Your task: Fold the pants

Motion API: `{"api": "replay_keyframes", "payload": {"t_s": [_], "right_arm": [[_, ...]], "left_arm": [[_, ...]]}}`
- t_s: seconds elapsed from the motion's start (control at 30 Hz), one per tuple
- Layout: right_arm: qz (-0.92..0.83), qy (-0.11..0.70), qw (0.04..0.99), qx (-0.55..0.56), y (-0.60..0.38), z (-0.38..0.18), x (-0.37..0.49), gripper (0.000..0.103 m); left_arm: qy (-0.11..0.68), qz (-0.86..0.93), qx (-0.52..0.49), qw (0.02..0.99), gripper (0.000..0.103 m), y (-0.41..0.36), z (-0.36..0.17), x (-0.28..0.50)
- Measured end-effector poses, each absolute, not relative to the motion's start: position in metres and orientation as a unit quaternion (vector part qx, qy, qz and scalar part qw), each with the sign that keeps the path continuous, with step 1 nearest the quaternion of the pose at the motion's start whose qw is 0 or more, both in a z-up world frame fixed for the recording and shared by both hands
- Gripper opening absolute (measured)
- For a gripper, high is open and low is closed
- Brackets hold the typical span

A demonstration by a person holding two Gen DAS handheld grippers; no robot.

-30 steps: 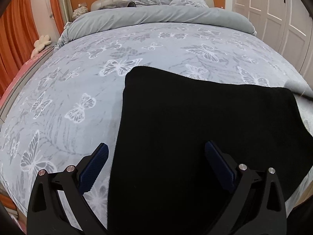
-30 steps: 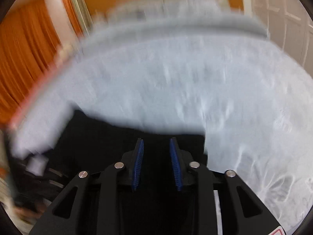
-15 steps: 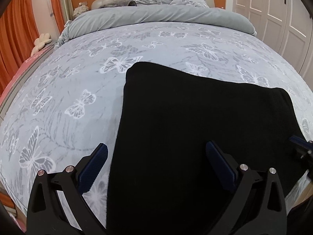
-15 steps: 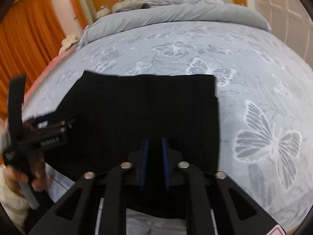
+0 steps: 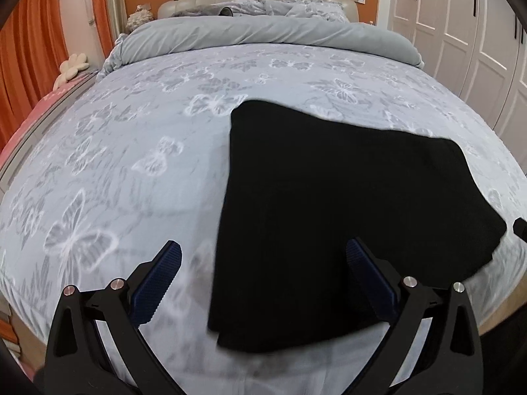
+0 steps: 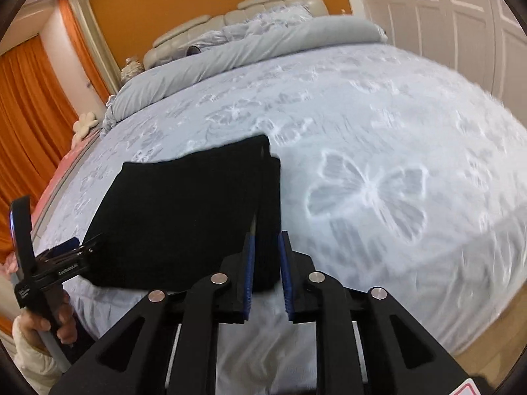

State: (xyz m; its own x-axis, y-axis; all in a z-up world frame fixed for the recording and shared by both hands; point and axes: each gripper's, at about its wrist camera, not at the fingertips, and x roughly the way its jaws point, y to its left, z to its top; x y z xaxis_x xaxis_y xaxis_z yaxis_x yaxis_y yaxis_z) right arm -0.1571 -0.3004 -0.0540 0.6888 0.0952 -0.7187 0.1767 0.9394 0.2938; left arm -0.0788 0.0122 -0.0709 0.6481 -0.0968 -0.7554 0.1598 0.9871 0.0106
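Note:
Black pants, folded into a flat rectangle, lie near the front edge of the bed; the right wrist view shows them too. My left gripper is open wide and holds nothing, hovering above the pants' near left corner. My right gripper sits at the pants' right edge, its jaws a little apart and opening. The pants' edge shows through the gap, but the pads do not press on it. A hand holds the left gripper at the pants' left side.
The bed cover is grey with white butterflies. A rolled grey duvet and pillows lie by the headboard. Orange curtains hang on the left, and white wardrobe doors stand on the right. The bed's wooden front edge runs below.
The right gripper closed to nearly shut and has parted again, rolling and shifting toward the pants' right edge. The left gripper drew back and left, still open.

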Motion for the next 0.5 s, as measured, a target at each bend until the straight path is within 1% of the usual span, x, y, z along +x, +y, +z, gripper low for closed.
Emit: {"api": "replay_keyframes", "payload": {"t_s": [0.03,0.17,0.2,0.23,0.4,0.47,0.5], "right_arm": [[-0.022,0.399,0.900,0.171,-0.299,-0.058,-0.160,0.023],[0.009,0.413,0.894,0.173,-0.287,-0.068,-0.165,0.030],[0.017,0.413,0.895,0.168,-0.281,-0.070,-0.163,0.039],[0.017,0.413,0.896,0.161,-0.276,-0.070,-0.162,0.044],[0.020,0.431,0.891,0.142,-0.263,-0.084,-0.145,0.044],[0.014,0.431,0.892,0.133,-0.260,-0.085,-0.139,0.041],[0.016,0.428,0.894,0.133,-0.260,-0.085,-0.138,0.020]], "left_arm": [[0.418,-0.072,0.033,0.905,0.098,0.015,-0.074,-0.084],[0.423,-0.071,0.021,0.903,0.098,0.023,-0.083,-0.093],[0.424,-0.073,0.018,0.903,0.098,0.024,-0.084,-0.094],[0.421,-0.074,0.014,0.904,0.098,0.025,-0.086,-0.095],[0.418,-0.075,0.015,0.905,0.098,0.024,-0.091,-0.093],[0.413,-0.074,0.018,0.907,0.098,0.024,-0.092,-0.094],[0.412,-0.073,0.022,0.908,0.098,0.023,-0.092,-0.094]]}}
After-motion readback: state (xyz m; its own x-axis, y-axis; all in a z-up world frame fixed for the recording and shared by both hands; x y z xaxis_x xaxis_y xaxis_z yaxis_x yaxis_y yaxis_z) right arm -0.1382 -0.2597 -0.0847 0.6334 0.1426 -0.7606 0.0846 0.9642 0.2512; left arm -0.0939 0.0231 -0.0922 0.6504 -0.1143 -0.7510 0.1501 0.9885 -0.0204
